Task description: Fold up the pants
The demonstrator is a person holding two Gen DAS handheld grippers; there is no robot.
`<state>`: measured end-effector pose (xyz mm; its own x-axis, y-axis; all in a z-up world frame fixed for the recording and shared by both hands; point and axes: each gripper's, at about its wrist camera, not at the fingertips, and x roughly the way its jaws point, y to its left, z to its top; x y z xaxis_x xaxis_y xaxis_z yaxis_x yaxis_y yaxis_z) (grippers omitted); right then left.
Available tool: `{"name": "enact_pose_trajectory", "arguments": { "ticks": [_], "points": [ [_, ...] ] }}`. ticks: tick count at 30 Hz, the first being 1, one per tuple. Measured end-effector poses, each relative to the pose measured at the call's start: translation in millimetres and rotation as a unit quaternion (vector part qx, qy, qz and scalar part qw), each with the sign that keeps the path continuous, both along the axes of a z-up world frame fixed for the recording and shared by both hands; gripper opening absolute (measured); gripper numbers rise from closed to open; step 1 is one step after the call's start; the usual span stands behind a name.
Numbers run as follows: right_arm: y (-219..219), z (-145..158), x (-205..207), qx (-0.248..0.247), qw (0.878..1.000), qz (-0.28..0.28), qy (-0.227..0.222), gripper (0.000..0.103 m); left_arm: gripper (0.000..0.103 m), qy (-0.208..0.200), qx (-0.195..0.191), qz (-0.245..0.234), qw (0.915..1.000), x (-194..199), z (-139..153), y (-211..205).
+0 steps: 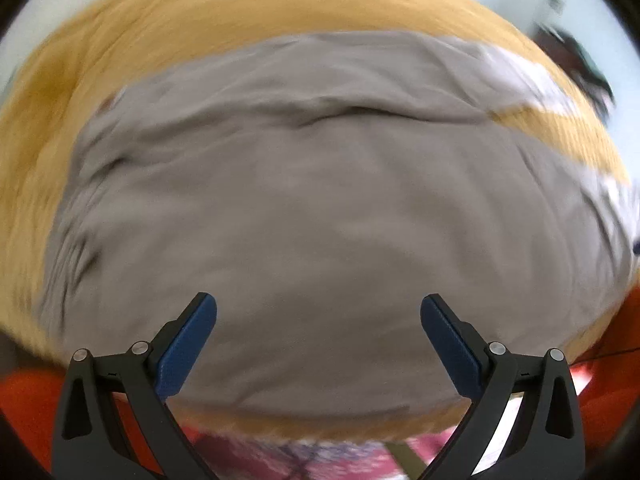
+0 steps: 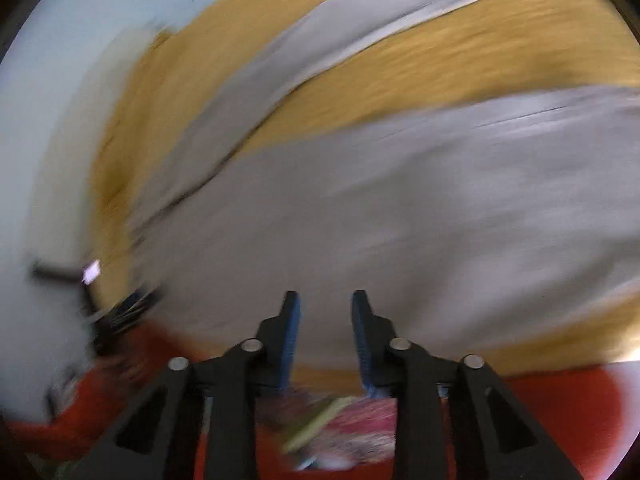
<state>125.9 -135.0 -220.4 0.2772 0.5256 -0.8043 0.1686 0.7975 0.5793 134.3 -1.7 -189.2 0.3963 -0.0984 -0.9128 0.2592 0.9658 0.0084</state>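
Grey pants point(image 1: 304, 200) lie spread flat on a mustard-yellow cloth surface point(image 1: 240, 8). In the left wrist view the waist part fills the middle; my left gripper point(image 1: 319, 308) hovers over its near edge, wide open and empty. In the right wrist view the pants point(image 2: 400, 208) show two legs running to the upper right, one leg point(image 2: 320, 40) split off toward the top. My right gripper point(image 2: 325, 300) is over the near edge of the pants, its blue pads a small gap apart with nothing between them. Both views are motion-blurred.
The yellow cloth point(image 2: 480, 52) ends at a near edge, with red fabric point(image 2: 560, 408) and a patterned pink item point(image 2: 352, 420) below it. A pale wall point(image 2: 48, 120) stands at the left in the right wrist view, with a dark object point(image 2: 120, 308) by it.
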Motion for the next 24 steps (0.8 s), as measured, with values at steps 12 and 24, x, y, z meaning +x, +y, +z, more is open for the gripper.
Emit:
{"name": "enact_pose_trajectory", "arguments": {
  "ticks": [12,24],
  "points": [
    [-135.7,-37.4,-11.4,-0.202,0.974,-0.08,0.07,0.0,0.102,0.032,0.019,0.089,0.9953,11.7,-18.4,53.4],
    [9.1,-42.3,44.9,-0.132,0.982,0.134,-0.015,0.031,0.103,0.001,0.032,0.001,0.9995,3.7,-19.1,15.8]
  ]
}}
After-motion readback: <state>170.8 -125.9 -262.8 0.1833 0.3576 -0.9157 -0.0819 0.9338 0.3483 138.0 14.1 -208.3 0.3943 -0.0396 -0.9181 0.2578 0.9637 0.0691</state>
